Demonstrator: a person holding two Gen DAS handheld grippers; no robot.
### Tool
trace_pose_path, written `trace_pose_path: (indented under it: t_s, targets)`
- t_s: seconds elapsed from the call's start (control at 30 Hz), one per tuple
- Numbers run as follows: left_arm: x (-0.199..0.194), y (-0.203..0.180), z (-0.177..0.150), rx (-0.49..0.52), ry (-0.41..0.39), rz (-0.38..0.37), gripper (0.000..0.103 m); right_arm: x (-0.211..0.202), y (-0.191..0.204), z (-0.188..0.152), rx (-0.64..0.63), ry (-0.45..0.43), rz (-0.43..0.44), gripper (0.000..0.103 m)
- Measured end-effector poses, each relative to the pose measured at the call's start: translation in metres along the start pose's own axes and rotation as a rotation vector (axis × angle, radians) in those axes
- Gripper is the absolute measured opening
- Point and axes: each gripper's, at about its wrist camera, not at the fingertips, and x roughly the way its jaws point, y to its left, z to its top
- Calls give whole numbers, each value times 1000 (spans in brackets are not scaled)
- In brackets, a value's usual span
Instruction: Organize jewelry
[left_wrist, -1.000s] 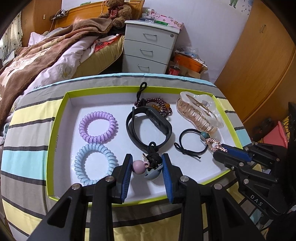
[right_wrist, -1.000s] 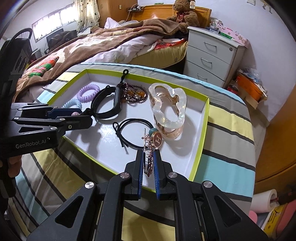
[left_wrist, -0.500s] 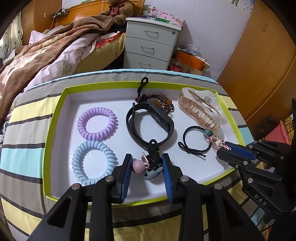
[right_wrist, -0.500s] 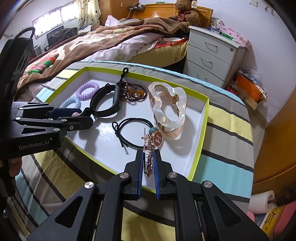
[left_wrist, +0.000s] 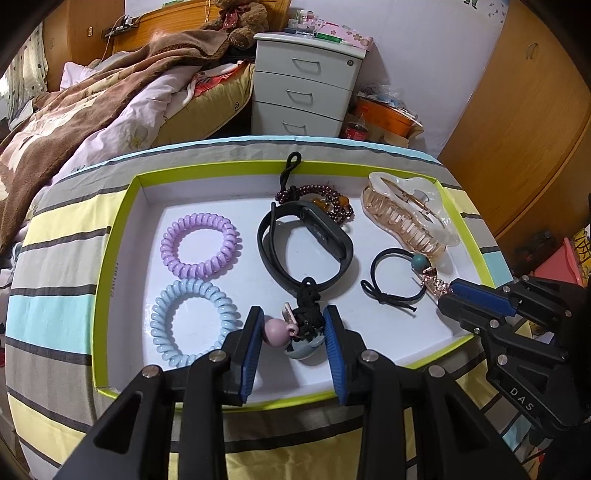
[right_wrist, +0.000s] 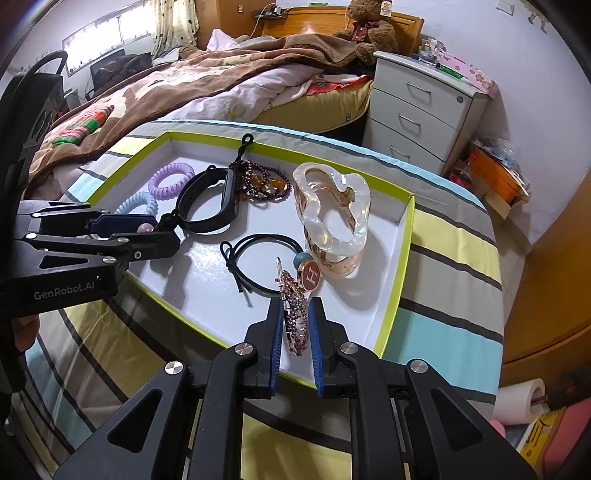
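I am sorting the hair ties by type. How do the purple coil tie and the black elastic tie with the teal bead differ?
The purple coil tie is a thick spiral of plastic, while the black elastic tie is a thin smooth cord. The purple coil tie is plain; the black elastic tie has a knot with loose ends, a teal bead and a round charm. The purple one lies at the tray's left, the black one at its right. Both lie flat as rings, ungripped.

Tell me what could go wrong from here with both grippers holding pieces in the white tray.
The black knotted cord of the charm in the left gripper lies against the black fitness band, so lifting may drag it. The rhinestone hair clip in the right gripper touches the black elastic hair tie with the teal bead and could snag it. The clip is gripped near one end, so it might pivot.
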Motion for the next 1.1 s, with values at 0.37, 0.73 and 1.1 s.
trace_pose_path:
  t_s: [0.37,0.73,1.1]
  targets:
    - [0,1,0,4,-3,-3,44,-3,-2,2,20,-9,13,30]
    - [-9,-2,-2,7,-15,-4,51,-10,0,-1,39,-26,25,32]
    - [-34,-1,-14,-17,-83,32,53,-36,6,-16,129,-118,8,39]
